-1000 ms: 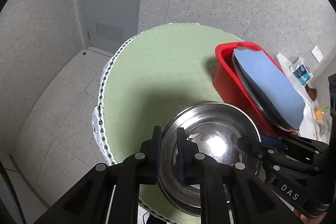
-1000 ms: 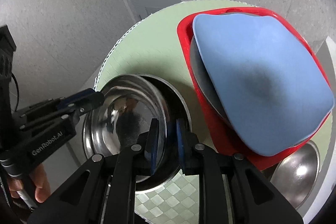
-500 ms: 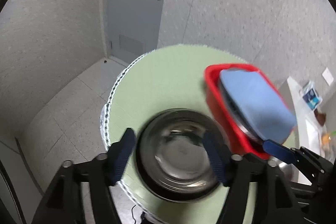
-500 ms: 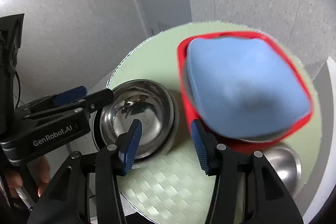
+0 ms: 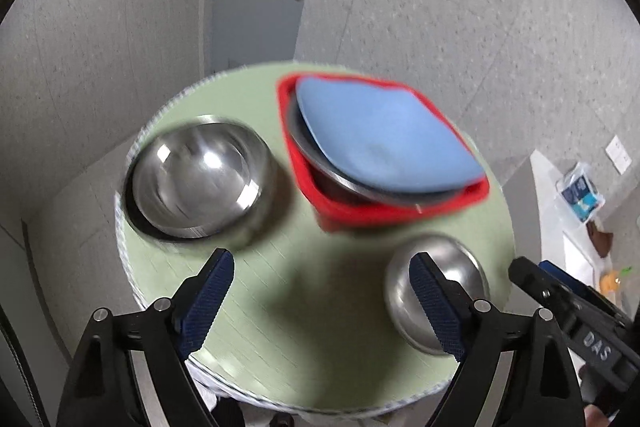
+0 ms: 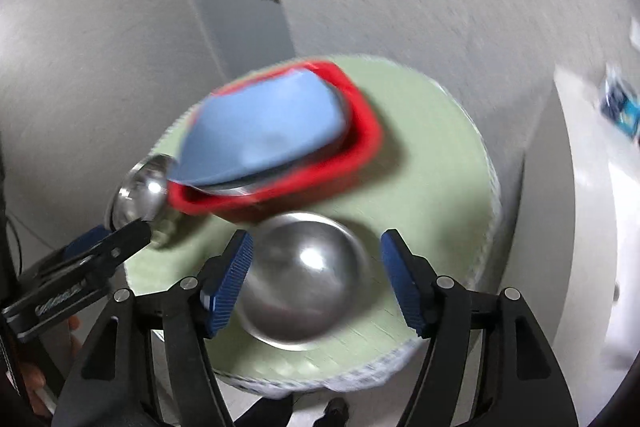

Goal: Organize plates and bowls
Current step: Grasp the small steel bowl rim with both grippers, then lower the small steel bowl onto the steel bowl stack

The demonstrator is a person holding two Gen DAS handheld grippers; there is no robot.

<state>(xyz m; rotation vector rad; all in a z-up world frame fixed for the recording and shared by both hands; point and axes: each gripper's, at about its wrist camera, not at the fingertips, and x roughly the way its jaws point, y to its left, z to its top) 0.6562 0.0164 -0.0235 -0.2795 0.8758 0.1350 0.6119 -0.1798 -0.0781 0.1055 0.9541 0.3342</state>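
A round table with a pale green mat [image 5: 328, 307] stands in a grey-walled room. Both claws are spreading, empty: the left gripper [image 5: 320, 303] faces bare mat, the right gripper [image 6: 316, 275] frames a small upturned steel bowl [image 6: 304, 275]. The large stacked steel bowls [image 5: 196, 179] sit beside the red plastic tub [image 5: 384, 211], near the edge, where a careless knock could topple them.

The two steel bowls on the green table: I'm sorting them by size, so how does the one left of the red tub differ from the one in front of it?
Seen from the left wrist, the left steel bowl looks larger, and a second rim shows beneath it, so it seems nested in another; the front steel bowl is smaller and single. The left one sits beside the red tub; the front one sits near the table edge. Both are upright, shiny and empty.
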